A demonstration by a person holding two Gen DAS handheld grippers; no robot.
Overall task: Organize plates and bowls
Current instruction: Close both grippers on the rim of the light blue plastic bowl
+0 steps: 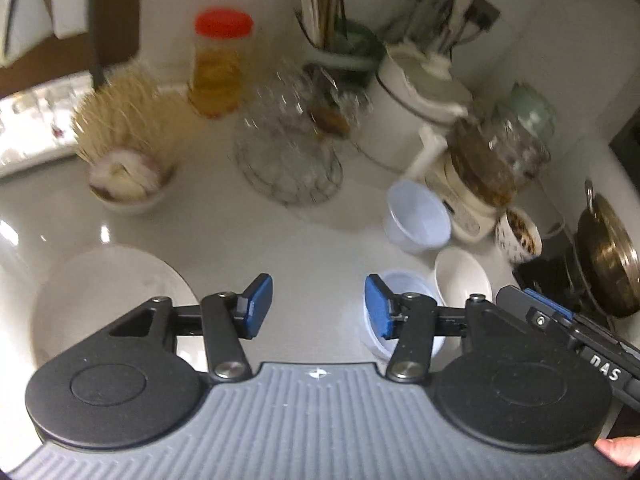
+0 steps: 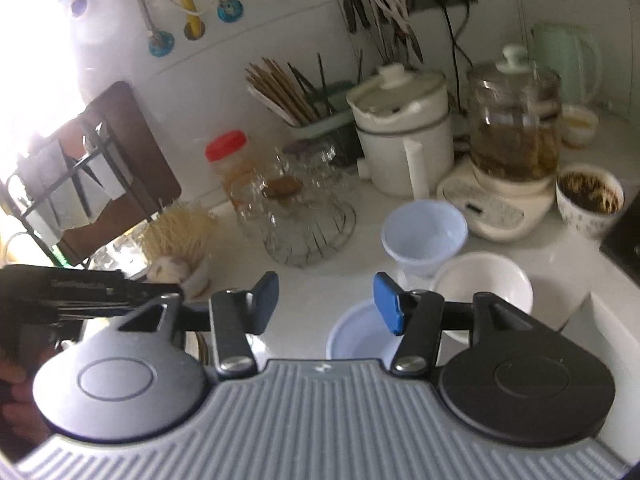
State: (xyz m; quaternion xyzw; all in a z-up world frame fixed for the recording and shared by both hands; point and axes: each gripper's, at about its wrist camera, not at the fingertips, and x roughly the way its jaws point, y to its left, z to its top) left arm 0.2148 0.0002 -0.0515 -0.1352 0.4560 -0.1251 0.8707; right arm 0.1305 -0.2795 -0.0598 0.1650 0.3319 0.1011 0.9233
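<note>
- Progress, as I judge it: sorting has barely begun; the dishes lie scattered on the white countertop (image 2: 312, 292), none stacked with its like.
- A white plate (image 1: 108, 300) sits alone at the near left in the left wrist view, well apart from the bowls.
- Three bowls cluster at the right: a pale blue bowl (image 2: 424, 236) farther back, tilted towards the camera; a white bowl (image 2: 484, 284) just beside it; a second pale blue bowl (image 2: 360, 336) nearest, partly hidden behind the right gripper's finger.
- What is left, by my reading: gathering the two blue bowls together, placing the white bowl, and giving the plate its own spot; the glass jars, the wire basket (image 1: 288, 172) and the white pot (image 2: 404, 136) crowd the back, so room is limited.
- Left gripper (image 1: 319, 307): jaws apart at a middling width, nothing between them, touching nothing; bare counter shows in the gap, the plate to its left.
- Right gripper (image 2: 326, 304): likewise released and empty; its blue pad (image 2: 386, 302) overlaps the near blue bowl in the picture, but whether it touches the rim I cannot tell; it looks merely in front of it.
</note>
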